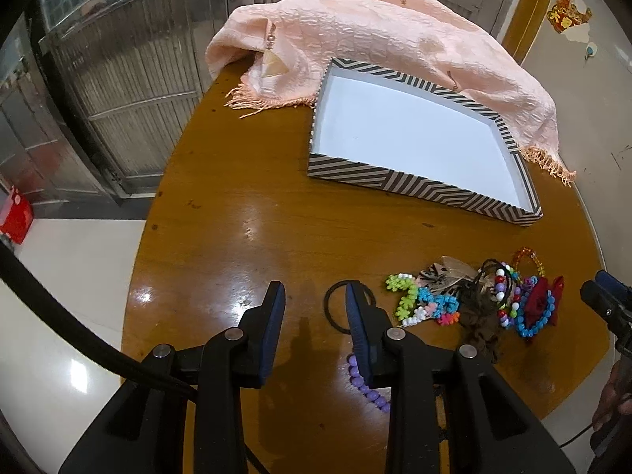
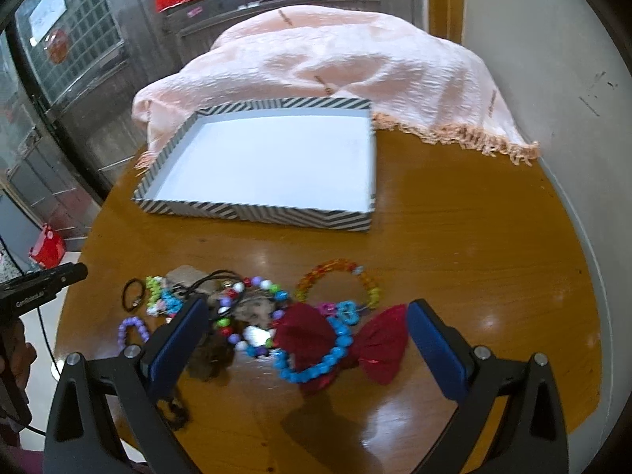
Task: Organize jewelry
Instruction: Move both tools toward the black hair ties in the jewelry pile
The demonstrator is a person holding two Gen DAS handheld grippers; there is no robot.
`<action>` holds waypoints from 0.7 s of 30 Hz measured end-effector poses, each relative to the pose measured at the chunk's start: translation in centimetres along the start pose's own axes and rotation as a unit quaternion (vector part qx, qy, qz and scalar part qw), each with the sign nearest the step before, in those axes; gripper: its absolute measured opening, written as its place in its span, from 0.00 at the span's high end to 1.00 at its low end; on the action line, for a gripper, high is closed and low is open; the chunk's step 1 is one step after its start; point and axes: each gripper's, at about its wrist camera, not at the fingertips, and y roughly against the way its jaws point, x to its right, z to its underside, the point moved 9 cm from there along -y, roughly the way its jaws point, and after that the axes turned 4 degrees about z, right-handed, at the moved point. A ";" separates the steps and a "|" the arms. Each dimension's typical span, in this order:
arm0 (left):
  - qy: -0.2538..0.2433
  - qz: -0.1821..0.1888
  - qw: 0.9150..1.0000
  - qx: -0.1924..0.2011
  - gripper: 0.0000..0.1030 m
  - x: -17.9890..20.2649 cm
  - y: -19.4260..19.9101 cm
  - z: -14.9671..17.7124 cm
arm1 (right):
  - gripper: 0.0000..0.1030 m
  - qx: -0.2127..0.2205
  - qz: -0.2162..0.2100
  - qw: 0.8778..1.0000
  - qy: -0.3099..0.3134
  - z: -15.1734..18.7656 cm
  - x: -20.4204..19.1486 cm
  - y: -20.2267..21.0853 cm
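- My left gripper point(image 1: 315, 296) hung open and empty above the glossy brown wooden surface point(image 1: 245, 213), a thin black hair tie point(image 1: 333, 310) under its right finger.
- My right gripper point(image 2: 308, 316) gaped wide over the heap of colourful beaded bracelets point(image 2: 252, 316) and the dark red fabric bow point(image 2: 339, 339), gripping nothing.
- The shallow black-and-white striped box point(image 2: 252, 213) sat at twelve o'clock, well apart, with a peach fringed scarf point(image 2: 355, 67) bunched behind it.

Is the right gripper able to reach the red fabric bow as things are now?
Probably yes: the right gripper is open right above the red fabric bow, though a blue bead bracelet lies across it.
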 end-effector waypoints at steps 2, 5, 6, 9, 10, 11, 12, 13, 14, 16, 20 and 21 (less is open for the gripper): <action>0.006 -0.001 1.000 -0.001 0.69 -0.4 0.3 0.1 | 0.01 -0.001 -0.006 1.000 0.007 0.1 -0.6 0.0; 0.009 -0.005 1.000 0.000 0.69 -1.0 0.5 0.5 | 0.01 -0.001 -0.011 1.000 0.017 0.1 -1.3 0.1; 0.009 -0.008 1.000 -0.001 0.69 -1.1 0.7 0.7 | 0.01 -0.001 -0.015 1.000 0.019 0.1 -1.5 0.1; 0.011 -0.015 1.000 -0.001 0.69 -1.4 1.3 0.9 | 0.01 0.002 -0.016 0.999 0.035 -0.3 -2.0 0.4; 0.014 -0.015 1.000 0.001 0.69 -1.5 1.4 0.9 | 0.01 0.003 -0.016 0.999 0.041 -0.5 -2.1 0.4; 0.016 -0.016 1.000 0.002 0.68 -1.6 1.5 0.8 | 0.01 0.004 -0.017 0.999 0.047 -0.5 -2.3 0.4; 0.017 -0.017 1.000 0.002 0.68 -1.7 1.6 0.8 | 0.01 0.001 -0.021 0.998 0.052 -0.6 -2.6 0.3; 0.019 -0.018 1.000 0.002 0.69 -1.7 1.6 0.8 | 0.01 -0.003 -0.026 0.998 0.056 -0.6 -3.0 0.2; 0.020 -0.019 1.000 0.002 0.69 -1.8 1.5 0.8 | 0.01 -0.004 -0.029 0.998 0.058 -0.7 -3.1 0.2; 0.021 -0.019 1.000 0.001 0.69 -2.0 1.4 0.9 | 0.01 -0.006 -0.035 0.997 0.066 -0.7 -3.6 0.1; 0.021 -0.021 1.000 -0.001 0.69 -2.0 1.3 1.0 | 0.01 -0.007 -0.034 0.996 0.081 -0.7 -4.4 0.1; 0.021 -0.021 1.000 0.000 0.69 -2.0 1.3 0.9 | 0.01 -0.007 -0.035 0.996 0.084 -0.7 -4.5 0.1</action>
